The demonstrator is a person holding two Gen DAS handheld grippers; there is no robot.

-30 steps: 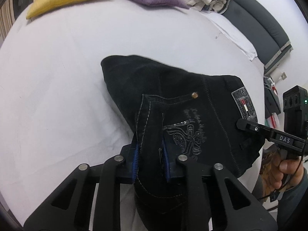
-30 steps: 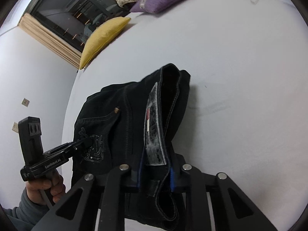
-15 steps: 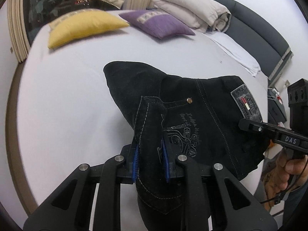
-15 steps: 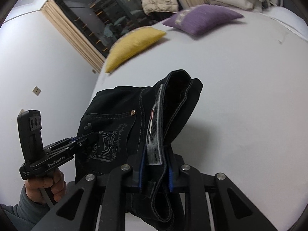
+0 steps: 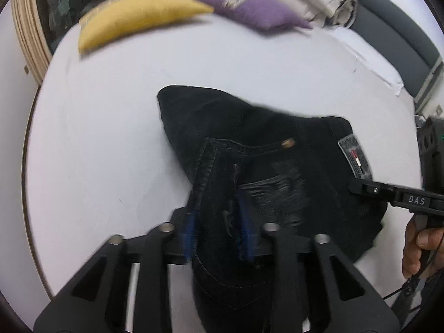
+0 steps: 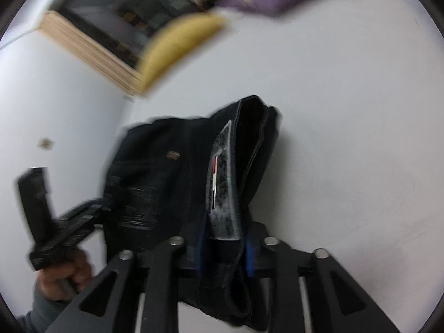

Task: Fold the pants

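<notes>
**Two claws letting go of a folded bundle**

Two grippers sit at the near edge of the black pants [image 5: 249, 149], which lie as a compact folded bundle on the white bed [image 5: 97, 138], well short of the yellow cushion [image 5: 138, 16] and purple cushion [image 5: 255, 11] at the far side.

Step in hand, as judged: release after laying down a fold. The back pocket and waistband patch [image 5: 355, 156] face up and the layers are stacked, so the task appears well advanced, possibly near its end.

Left gripper [image 5: 219, 230]: jaws opening. Denim at the pocket edge lies between the blue pads [image 5: 190, 236], but blur prevents saying whether the pads press on it; the gap looks wider than the cloth.

Right gripper [image 6: 226, 245]: jaws opening. The waistband fold with the patch stands between its pads [image 6: 249, 252]; cloth appears to fill most of the gap, and contact cannot be settled.

Next move, as judged: both claws must part fully before drawing back toward the person, otherwise a pad may drag a layer and spoil the fold. The upright waistband fold at the right side may need pressing flat.
</notes>
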